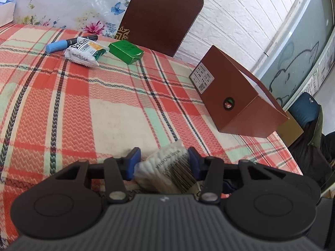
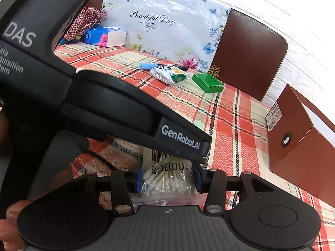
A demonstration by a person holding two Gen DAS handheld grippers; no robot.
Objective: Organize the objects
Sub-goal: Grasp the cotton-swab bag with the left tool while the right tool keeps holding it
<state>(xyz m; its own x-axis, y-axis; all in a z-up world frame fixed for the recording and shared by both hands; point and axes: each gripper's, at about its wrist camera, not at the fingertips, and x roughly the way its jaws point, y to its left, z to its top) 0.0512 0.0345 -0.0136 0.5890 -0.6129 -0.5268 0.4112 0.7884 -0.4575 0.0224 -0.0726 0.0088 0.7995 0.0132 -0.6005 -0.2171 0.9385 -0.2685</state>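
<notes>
A clear bag of cotton swabs [image 1: 167, 167] sits between the blue pads of my left gripper [image 1: 163, 163], which is closed on one end. My right gripper [image 2: 167, 181] is closed on the other end of the same bag [image 2: 167, 179]; the left gripper's body crosses above it. At the far side of the plaid cloth lie a blue-capped marker [image 1: 62, 45], a white snack packet [image 1: 83, 53] and a green box [image 1: 125, 51]. They also show in the right wrist view: marker [image 2: 148, 66], packet [image 2: 169, 74], green box [image 2: 207, 82].
An open brown cardboard box [image 1: 236, 96] stands at the right, also in the right wrist view [image 2: 293, 138]. A brown chair back [image 1: 163, 14] and a floral bag [image 2: 167, 25] are behind the table. A tissue pack [image 2: 104, 36] lies far left.
</notes>
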